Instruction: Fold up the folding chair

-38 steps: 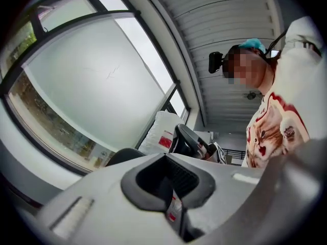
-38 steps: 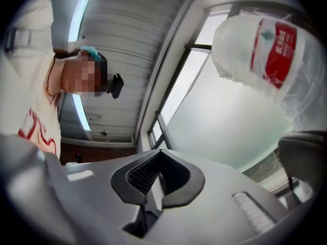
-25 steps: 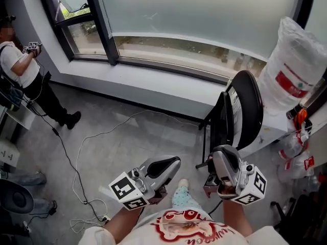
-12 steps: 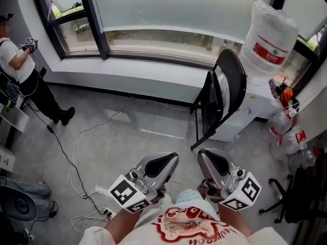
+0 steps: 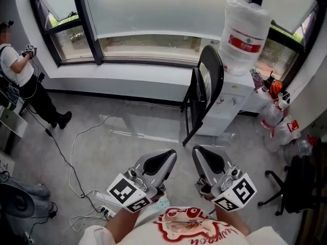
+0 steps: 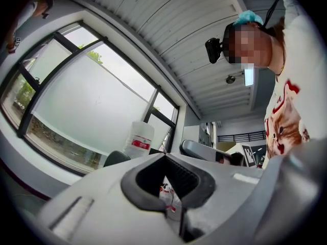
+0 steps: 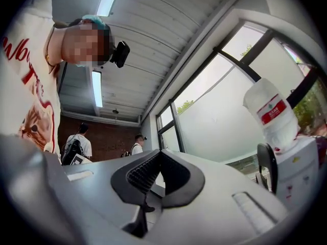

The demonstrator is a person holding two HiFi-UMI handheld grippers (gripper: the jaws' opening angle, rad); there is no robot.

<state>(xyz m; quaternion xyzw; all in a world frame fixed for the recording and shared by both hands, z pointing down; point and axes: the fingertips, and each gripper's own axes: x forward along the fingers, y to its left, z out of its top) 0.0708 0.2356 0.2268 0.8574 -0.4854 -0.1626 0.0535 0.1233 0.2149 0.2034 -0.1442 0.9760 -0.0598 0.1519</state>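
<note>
A wide window (image 5: 153, 14) with dark frames runs along the far edge of the grey floor (image 5: 117, 131), above a pale sill. At the floor's far right corner stands a white water dispenser (image 5: 225, 108) with a large upturned bottle (image 5: 244, 34) on top, its label red.

The folding chair (image 5: 212, 78) stands on the floor just left of that dispenser and leans against its side. It is black, its seat is turned up flat against the back, and its legs are drawn close together. It is well apart from both grippers.

At the floor's left edge a person (image 5: 20, 78) in a white top and dark trousers stands below the window's left pane.

Near the floor's right edge, the dark wheeled base of an office chair (image 5: 286, 198) shows, and plastic bottles (image 5: 278, 121) lie bunched beside the dispenser.

At the near edge, close to the wearer's body, the left gripper (image 5: 167, 156) and the right gripper (image 5: 199, 152) are held side by side, both pointing towards the window. In the left gripper view the jaws are pressed together at the tips with nothing between them; in the right gripper view the jaws are likewise closed and empty.

A thin white cable (image 5: 76, 152) loops across the left part of the floor to a power strip (image 5: 102, 208) by the near edge.
</note>
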